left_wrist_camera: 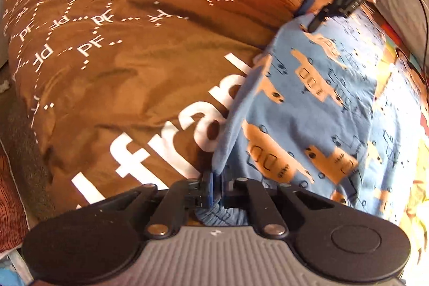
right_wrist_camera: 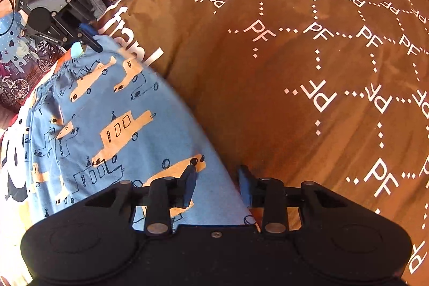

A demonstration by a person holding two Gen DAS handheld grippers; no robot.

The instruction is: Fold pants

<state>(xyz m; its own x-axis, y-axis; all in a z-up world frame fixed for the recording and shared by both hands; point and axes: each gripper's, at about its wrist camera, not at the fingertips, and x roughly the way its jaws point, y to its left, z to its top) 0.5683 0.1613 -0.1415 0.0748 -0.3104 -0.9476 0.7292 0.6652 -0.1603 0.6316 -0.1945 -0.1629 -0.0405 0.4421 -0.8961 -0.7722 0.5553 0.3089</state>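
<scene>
Pants (left_wrist_camera: 321, 103): blue, orange car print, spread on my brown bedspread (left_wrist_camera: 120, 58) lettered "PF". My left hand-held gripper (left_wrist_camera: 217, 186) pinches the waistband edge, fingers nearly together. My right hand-held gripper (right_wrist_camera: 217, 185) hovers at the opposite end, fingers wide apart, straddling the fabric edge, clamping nothing.

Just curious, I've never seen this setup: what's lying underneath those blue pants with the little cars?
The blue pants lie on a brown bedspread printed with white letters. The pants cover part of a large white word, so it can't be read whole.
</scene>
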